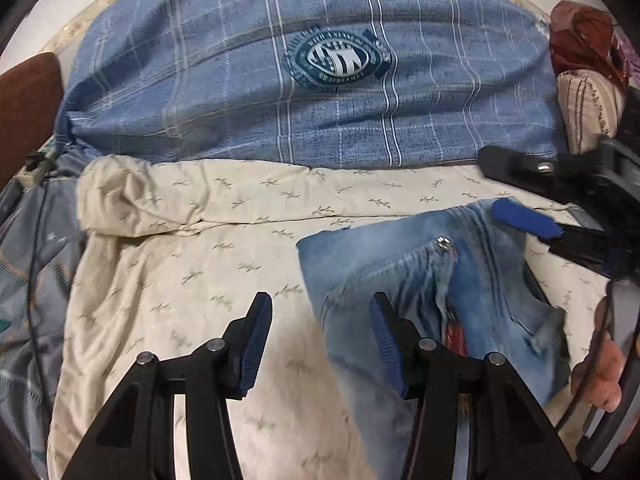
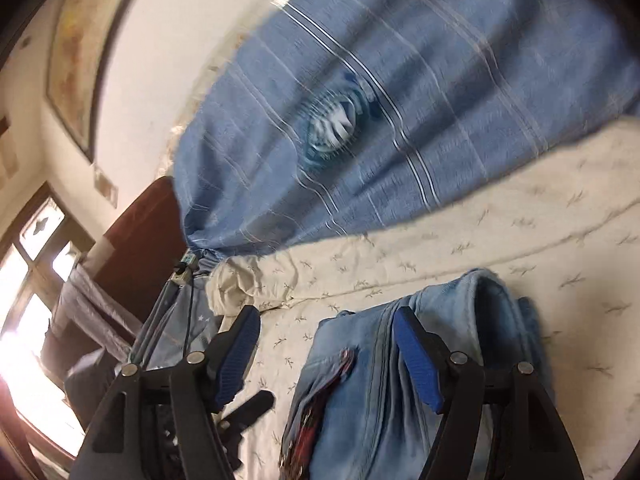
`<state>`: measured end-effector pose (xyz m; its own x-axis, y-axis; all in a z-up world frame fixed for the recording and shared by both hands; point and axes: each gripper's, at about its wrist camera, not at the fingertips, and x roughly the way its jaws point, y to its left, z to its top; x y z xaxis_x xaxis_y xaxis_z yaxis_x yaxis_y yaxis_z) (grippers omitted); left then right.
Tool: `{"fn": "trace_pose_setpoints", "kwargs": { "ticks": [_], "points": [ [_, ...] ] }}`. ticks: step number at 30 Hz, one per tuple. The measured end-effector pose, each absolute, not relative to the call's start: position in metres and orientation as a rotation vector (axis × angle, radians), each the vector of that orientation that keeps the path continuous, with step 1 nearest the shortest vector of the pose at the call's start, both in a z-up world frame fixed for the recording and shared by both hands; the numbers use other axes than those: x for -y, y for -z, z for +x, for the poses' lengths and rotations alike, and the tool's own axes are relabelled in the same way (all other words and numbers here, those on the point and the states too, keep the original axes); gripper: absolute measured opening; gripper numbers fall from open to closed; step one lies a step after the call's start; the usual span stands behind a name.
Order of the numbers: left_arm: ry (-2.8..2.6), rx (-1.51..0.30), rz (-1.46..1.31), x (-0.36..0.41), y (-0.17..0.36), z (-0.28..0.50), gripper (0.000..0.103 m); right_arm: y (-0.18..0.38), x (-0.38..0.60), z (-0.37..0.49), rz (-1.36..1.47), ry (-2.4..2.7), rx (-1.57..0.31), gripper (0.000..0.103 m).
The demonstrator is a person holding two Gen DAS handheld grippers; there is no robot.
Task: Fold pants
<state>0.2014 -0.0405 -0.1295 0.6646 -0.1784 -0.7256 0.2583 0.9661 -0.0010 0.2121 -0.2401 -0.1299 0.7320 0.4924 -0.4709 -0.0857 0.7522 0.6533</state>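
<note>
Light blue denim pants (image 1: 420, 280) lie folded in a heap on the cream leaf-print bedsheet (image 1: 200, 272); a metal button (image 1: 443, 245) and a red inner label show. They also show in the right wrist view (image 2: 380, 380). My left gripper (image 1: 320, 344) is open and empty, its right finger over the pants' left edge. My right gripper (image 2: 324, 360) is open and empty, hovering over the pants' upper edge; it enters the left wrist view from the right (image 1: 520, 196), and one blue pad (image 1: 524, 218) rests near the waistband.
A big blue plaid pillow (image 1: 312, 68) lies behind the sheet. A grey quilt (image 1: 28, 280) and brown headboard (image 1: 24, 108) are at the left. Red and striped cushions (image 1: 584, 80) sit at the right. The right wrist view shows a window (image 2: 28, 300) at the left.
</note>
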Motion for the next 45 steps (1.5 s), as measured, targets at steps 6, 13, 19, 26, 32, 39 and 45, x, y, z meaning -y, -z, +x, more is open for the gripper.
{"fn": "trace_pose_setpoints", "kwargs": {
  "ticks": [6,13,19,26,32,39,45],
  "points": [
    [0.248,-0.896,0.185,0.066,0.17,0.233,0.056,0.192,0.261,0.248,0.685,-0.171,-0.898,0.051],
    [0.233,-0.892,0.119,0.045,0.145,0.209,0.056,0.171,0.276,0.203,0.707,-0.188,-0.843,0.05],
    [0.268,-0.844,0.112,0.033,0.132,0.159,0.056,0.164,0.266,0.138,0.659,-0.258,-0.843,0.05],
    [0.256,-0.92,0.189,0.052,0.168,0.135,0.056,0.191,0.273,0.111,0.664,-0.207,-0.87,0.037],
    [0.195,-0.906,0.326,0.069,0.166,0.127,0.056,0.187,0.248,0.103,0.42,-0.16,-0.817,0.037],
    [0.185,-0.924,0.1,0.033,0.139,0.115,0.062,0.156,0.262,0.064,0.438,-0.175,-0.677,0.04],
    [0.145,-0.776,0.083,0.026,0.094,0.085,0.086,0.132,0.271,0.02,0.419,-0.17,-0.554,0.052]
  ]
}}
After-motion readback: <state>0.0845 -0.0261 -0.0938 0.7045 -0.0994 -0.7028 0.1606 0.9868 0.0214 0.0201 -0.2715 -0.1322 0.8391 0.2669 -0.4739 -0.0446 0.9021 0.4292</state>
